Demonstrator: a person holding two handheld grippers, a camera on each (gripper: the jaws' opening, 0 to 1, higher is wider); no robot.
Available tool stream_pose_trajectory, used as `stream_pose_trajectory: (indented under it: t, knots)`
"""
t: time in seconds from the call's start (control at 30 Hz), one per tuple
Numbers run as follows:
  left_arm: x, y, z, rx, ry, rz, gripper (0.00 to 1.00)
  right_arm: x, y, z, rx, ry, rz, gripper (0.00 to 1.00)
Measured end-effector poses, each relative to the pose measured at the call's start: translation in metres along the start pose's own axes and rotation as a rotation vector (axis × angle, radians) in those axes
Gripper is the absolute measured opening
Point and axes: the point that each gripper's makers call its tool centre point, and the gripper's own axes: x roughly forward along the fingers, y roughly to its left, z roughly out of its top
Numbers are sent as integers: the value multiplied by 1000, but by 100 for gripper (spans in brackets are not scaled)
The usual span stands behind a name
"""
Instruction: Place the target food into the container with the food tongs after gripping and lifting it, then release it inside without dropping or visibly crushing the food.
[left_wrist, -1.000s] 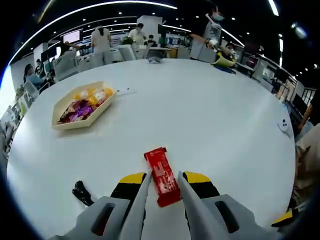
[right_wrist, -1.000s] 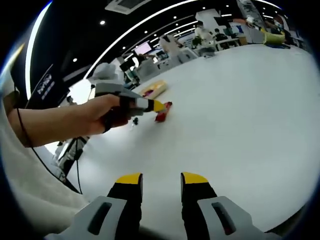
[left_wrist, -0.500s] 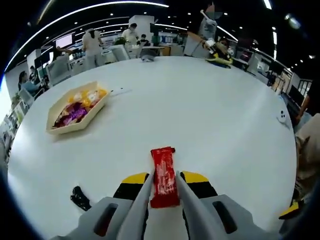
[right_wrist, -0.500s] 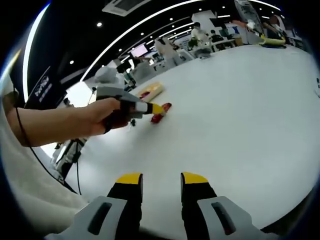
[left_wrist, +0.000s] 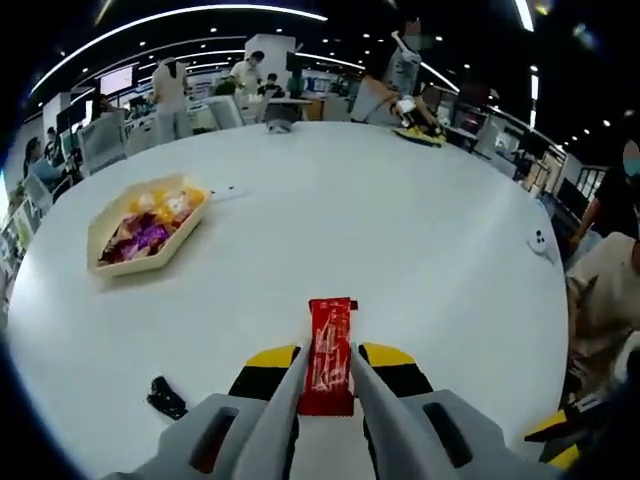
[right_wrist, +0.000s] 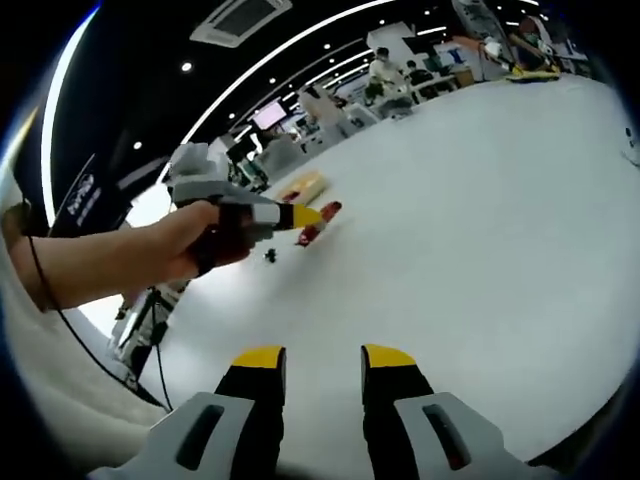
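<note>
Fingers clamp red snack bar; left gripper view shows tray.

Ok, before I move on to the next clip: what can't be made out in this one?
- Red packet, left gripper view: its near end is hidden between the jaws of the left gripper.
- Tray: the sweets inside are too small to identify.
- Small black object: too small to identify.

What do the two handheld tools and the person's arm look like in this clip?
Both tools have light grey moulded bodies and black jaws capped with yellow tips: the left tool and the right tool. Each grey arm has a dark slot. In the right gripper view, the hand and forearm are bare, with no sleeve or glove.
</note>
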Motion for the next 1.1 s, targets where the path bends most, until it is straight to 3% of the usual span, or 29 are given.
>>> stream_pose_trajectory:
  t: [0.23,0.53,0.6,0.73,0.77,1.1]
  knots:
    - [-17,12,3,-2,-25,-33,21,10,10,3,-4,-17,17,30]
    - [-32,11,8,-21,-73,-72,21,9,10,8,-19,-27,-3,30]
    - [-35,10,8,-49,-81,-107,21,9,13,8,-29,-22,-3,30]
    - [-45,14,13,-43,-120,-106,21,12,18,8,-39,-11,0,30]
    - [-50,17,20,-39,-159,-99,21,13,19,9,-46,-10,1,30]
    - [-71,39,27,-72,-212,-99,21,21,35,15,-98,6,17,30]
